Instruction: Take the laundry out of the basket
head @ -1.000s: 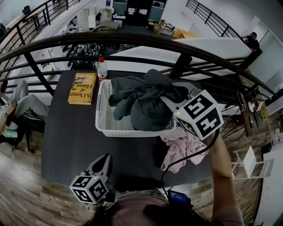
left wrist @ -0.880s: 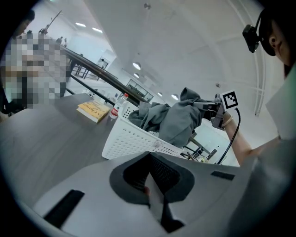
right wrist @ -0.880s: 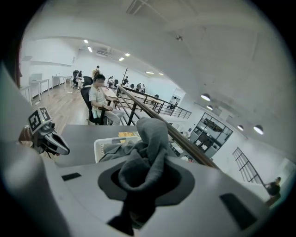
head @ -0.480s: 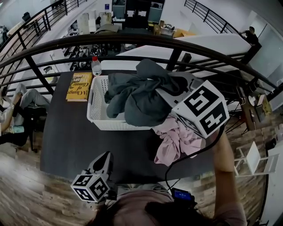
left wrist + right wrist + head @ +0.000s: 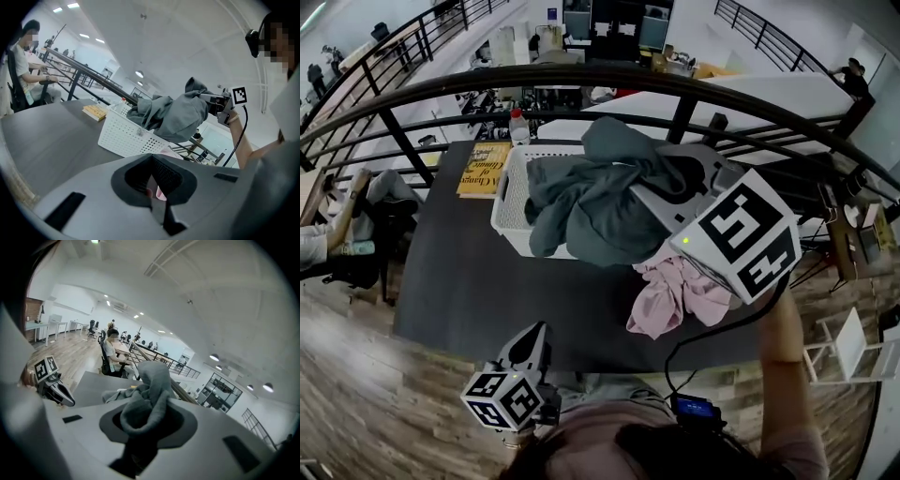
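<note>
Above the white basket [image 5: 511, 202], the right gripper [image 5: 661, 202] is clamped on a bunched fold of the grey garment [image 5: 600, 202], whose lower part hangs into the basket. Risk: the trailing cloth may catch on the basket rim and drag or tip the basket, or the fold may slip from the jaws. The right forearm reaches in from the basket's near right, claw tilted down. The left gripper [image 5: 530, 339], jaws together and empty, hangs well short of the basket. A pink garment [image 5: 675, 295] lies just beside the basket.

Grey garment [image 5: 176, 115] over white basket [image 5: 124, 138]
</note>
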`<state>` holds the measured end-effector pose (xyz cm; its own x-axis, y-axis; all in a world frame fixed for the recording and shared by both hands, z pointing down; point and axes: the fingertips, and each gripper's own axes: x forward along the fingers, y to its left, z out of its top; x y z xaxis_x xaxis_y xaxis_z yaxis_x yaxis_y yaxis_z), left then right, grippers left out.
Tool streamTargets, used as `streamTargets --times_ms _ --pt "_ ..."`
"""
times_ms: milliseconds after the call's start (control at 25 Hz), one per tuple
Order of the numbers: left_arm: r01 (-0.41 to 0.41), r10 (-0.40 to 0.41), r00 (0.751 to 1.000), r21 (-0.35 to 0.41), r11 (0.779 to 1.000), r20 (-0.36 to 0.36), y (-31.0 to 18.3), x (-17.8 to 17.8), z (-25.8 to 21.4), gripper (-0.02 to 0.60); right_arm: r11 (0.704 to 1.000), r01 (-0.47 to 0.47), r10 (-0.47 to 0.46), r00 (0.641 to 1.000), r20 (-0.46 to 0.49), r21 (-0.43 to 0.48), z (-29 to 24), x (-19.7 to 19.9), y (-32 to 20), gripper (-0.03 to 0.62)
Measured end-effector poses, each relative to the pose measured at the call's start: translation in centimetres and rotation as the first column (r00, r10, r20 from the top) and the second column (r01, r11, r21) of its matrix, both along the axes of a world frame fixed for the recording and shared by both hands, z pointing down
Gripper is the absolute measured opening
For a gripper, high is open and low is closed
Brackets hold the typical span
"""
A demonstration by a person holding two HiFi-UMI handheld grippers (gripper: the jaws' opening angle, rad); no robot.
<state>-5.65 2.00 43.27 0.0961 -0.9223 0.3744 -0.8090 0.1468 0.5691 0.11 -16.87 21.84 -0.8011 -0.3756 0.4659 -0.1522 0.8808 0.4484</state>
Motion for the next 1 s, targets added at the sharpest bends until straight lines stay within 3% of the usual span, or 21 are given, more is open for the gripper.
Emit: streamTargets --times_ms 240,640,1000 --pt "-0.013 0.013 1.0 0.008 1.0 0.023 1.8 -0.4 -0.6 -0.003 1.0 0.002 -0.003 0.999 0.033 0.025 -0.9 0.8 2.8 0.103" --pt "-0.09 0.09 0.995 -0.012 0.996 0.044 8.4 -1.9 -1.0 -0.003 0.991 -0.131 0.129 0.99 0.06 0.034 -1.5 2.3 8.0 0.103" --pt "-0.143 0.143 0.989 0.003 0.99 0.039 12.4 -1.8 -1.1 -0.003 0.982 -0.189 0.186 0.98 0.068 0.03 -1.4 3.4 13.0 0.103"
